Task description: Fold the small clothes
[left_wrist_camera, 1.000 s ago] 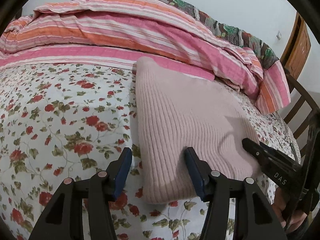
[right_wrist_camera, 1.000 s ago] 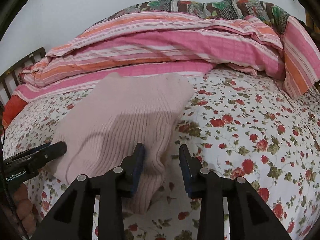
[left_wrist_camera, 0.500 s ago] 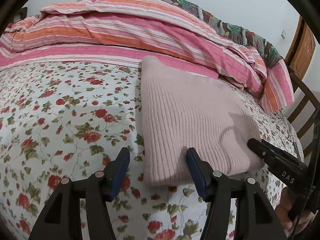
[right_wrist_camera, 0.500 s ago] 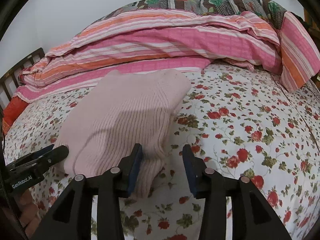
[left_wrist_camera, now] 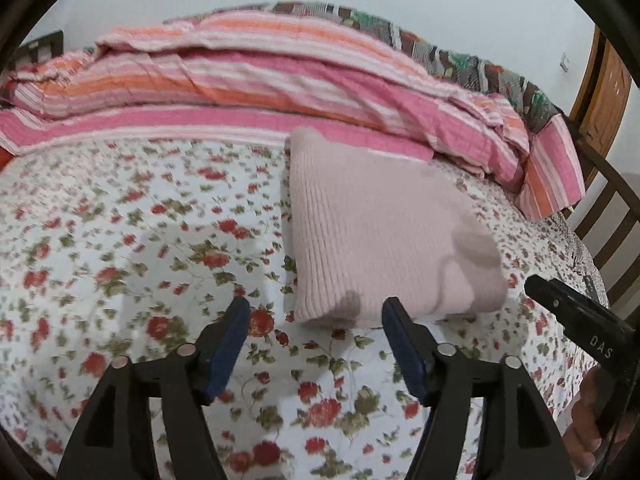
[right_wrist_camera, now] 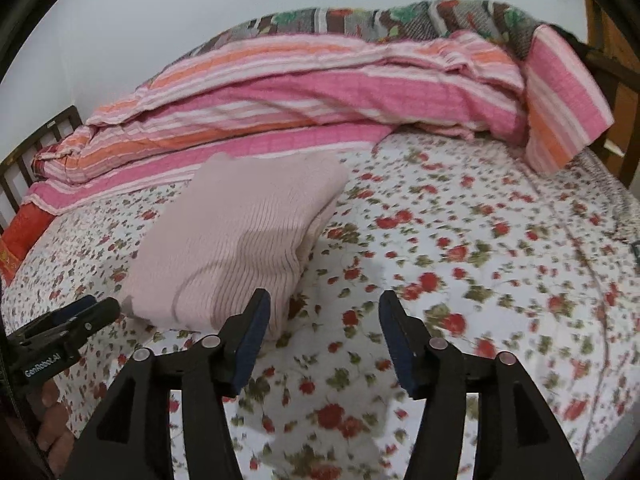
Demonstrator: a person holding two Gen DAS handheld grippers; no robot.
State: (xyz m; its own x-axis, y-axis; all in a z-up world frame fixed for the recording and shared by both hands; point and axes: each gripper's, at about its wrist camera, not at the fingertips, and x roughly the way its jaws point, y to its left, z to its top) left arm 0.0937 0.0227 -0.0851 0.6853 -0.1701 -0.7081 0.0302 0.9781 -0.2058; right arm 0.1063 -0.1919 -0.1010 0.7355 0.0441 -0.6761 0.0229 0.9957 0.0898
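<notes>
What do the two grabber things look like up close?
Both are the same. The left gripper has two black plastic fingers shaped like long triangles with cut-out holes, small silver studs on top and dark blue pads inside. The right gripper matches it. Seen from the side, one carries white letters "DAS" and the other "GenRobot.AI". No sleeves show.
</notes>
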